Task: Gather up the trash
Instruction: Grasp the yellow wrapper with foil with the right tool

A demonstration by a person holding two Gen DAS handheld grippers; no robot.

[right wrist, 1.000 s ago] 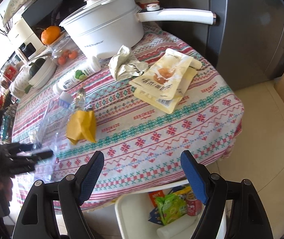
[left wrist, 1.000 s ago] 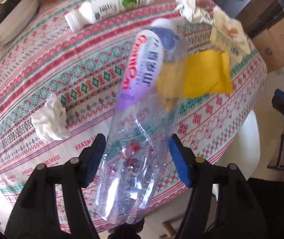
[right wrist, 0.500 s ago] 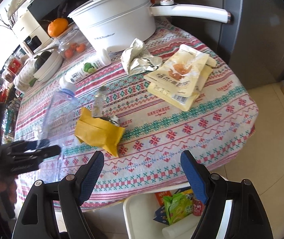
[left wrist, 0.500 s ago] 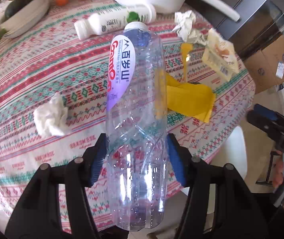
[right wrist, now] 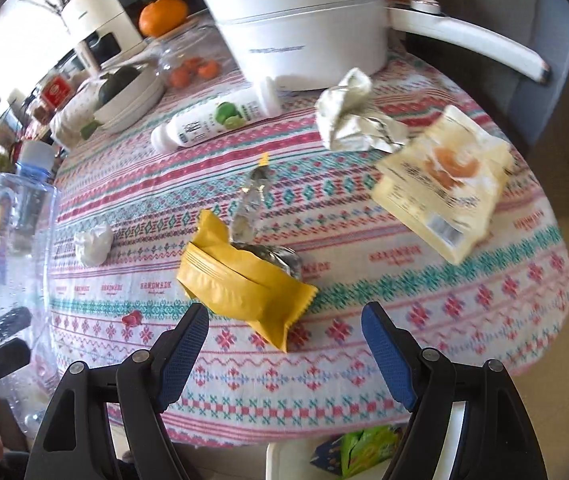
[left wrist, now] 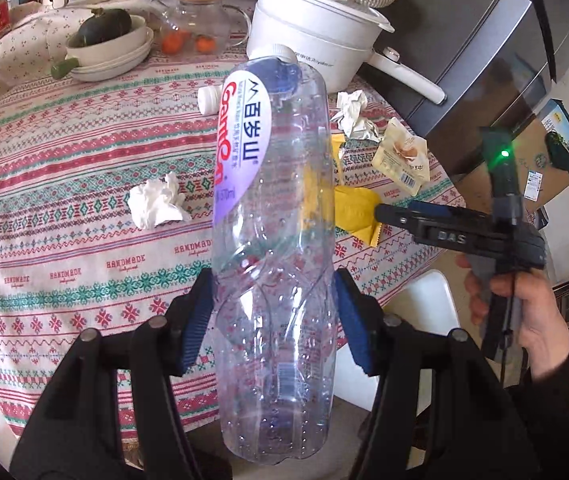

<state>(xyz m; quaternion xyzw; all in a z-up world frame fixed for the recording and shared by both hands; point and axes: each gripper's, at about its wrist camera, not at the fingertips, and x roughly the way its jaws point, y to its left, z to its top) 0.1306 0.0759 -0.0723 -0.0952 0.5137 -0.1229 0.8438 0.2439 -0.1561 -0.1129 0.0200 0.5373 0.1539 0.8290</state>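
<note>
Our left hand-held gripper [left wrist: 274,316] clamped the clear crumpled plastic water bottle [left wrist: 272,248]; our right hand-held gripper [right wrist: 284,344] gaped wide, empty, above the yellow foil wrapper [right wrist: 240,280]

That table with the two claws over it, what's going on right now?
A person is clearing trash off the patterned table with a claw in each hand. The left claw is shut on an empty clear water bottle, held up off the table. The right claw is open and empty, just short of a yellow wrapper near the table's edge. A crumpled tissue, a cream snack pouch, crumpled paper and a white drink bottle lie uncollected.
</note>
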